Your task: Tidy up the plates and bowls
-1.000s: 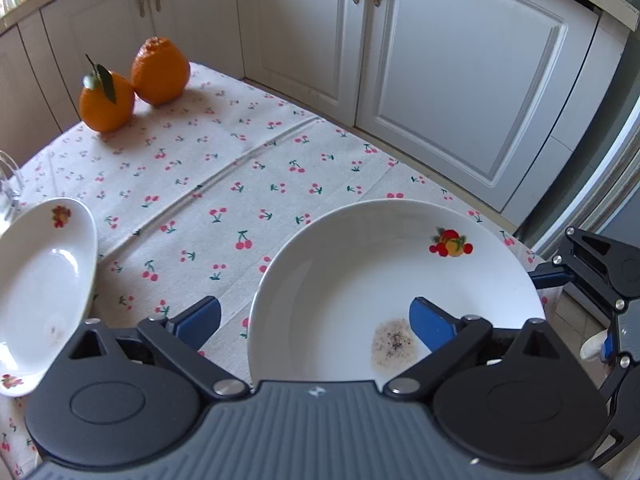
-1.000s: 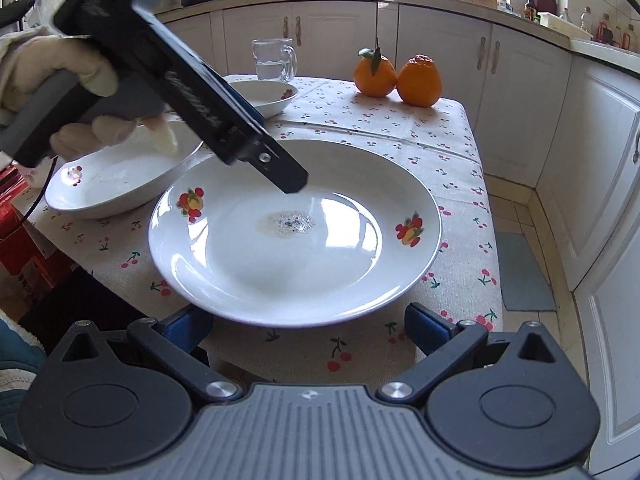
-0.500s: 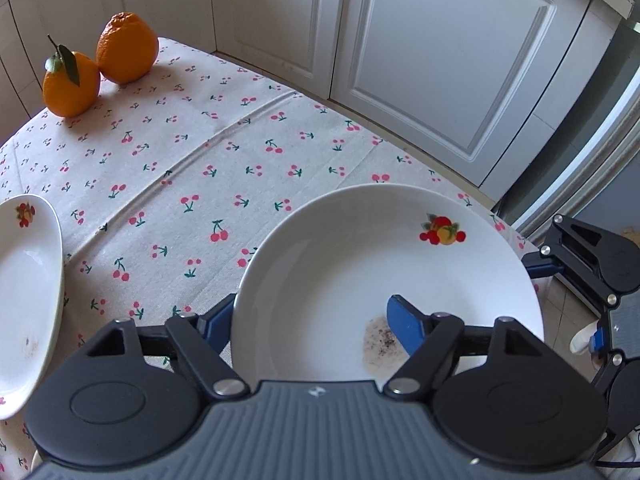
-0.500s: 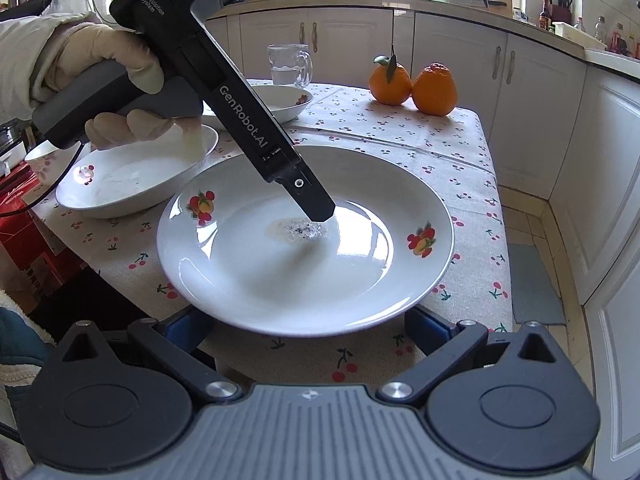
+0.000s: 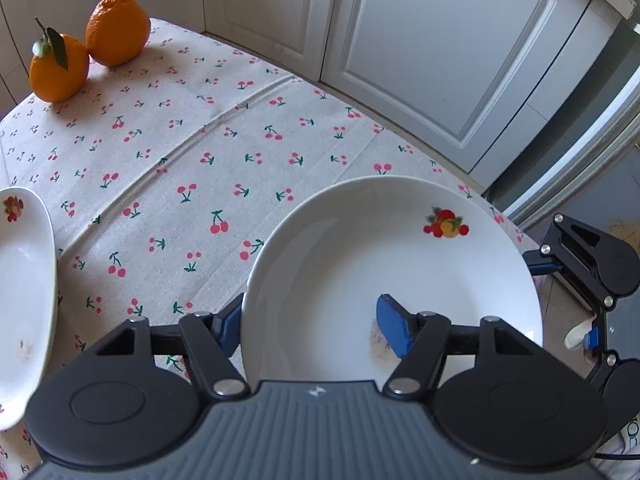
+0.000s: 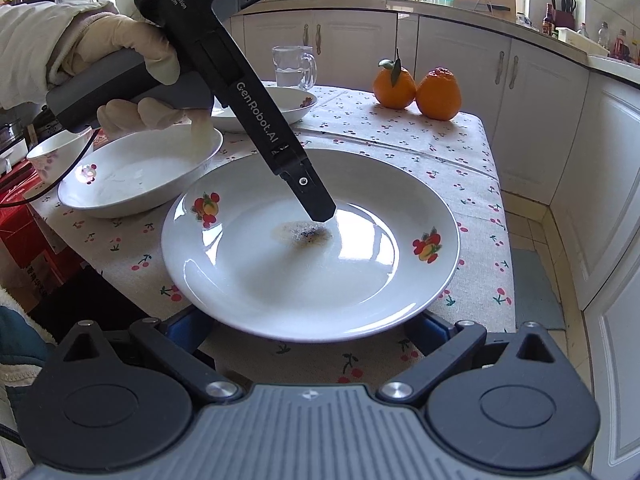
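Observation:
A large white plate (image 5: 392, 264) with fruit prints and a dirty smear lies near the table's corner; it also shows in the right wrist view (image 6: 308, 248). My left gripper (image 5: 312, 328) straddles the plate's near-left rim: one finger is inside the plate, the other outside under the rim. The jaws are partly closed around the rim. In the right wrist view its finger (image 6: 316, 204) touches the plate by the smear. My right gripper (image 6: 308, 332) is open, its fingertips hidden under the plate's near edge.
A white bowl (image 6: 140, 172) sits left of the plate, a smaller dish (image 6: 272, 108) and a glass mug (image 6: 292, 66) behind it. Another small bowl (image 6: 52, 156) is at far left. Two oranges (image 6: 416, 88) stand at the far corner. The tablecloth edge (image 6: 500, 240) drops off to the right.
My left gripper has lowered onto the plate and its jaws have narrowed around the rim. My right gripper has moved closer, under the plate's near edge.

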`<action>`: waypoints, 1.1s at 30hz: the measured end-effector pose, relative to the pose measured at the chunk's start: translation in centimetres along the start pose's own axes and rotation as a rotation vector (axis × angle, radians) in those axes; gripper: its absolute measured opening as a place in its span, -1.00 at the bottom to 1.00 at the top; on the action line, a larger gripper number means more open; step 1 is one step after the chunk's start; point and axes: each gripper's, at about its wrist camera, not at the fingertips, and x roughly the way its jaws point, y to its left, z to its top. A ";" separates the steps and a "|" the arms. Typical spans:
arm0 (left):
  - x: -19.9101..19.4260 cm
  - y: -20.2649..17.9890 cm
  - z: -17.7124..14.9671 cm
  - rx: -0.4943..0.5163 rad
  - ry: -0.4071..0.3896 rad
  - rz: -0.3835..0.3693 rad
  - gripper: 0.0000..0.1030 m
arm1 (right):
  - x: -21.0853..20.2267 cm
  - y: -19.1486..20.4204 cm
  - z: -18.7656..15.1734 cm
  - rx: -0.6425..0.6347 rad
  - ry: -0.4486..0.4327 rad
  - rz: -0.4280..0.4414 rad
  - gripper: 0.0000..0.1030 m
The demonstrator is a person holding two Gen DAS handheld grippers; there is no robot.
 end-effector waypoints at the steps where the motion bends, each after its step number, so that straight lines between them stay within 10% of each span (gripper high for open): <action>1: 0.1 0.1 0.1 0.000 0.008 -0.006 0.27 | 0.0 0.0 0.0 -0.001 0.000 -0.002 0.98; 33: 0.7 3.1 4.2 -0.027 0.024 -0.118 0.18 | 1.9 -2.3 1.9 0.022 0.047 -0.028 0.98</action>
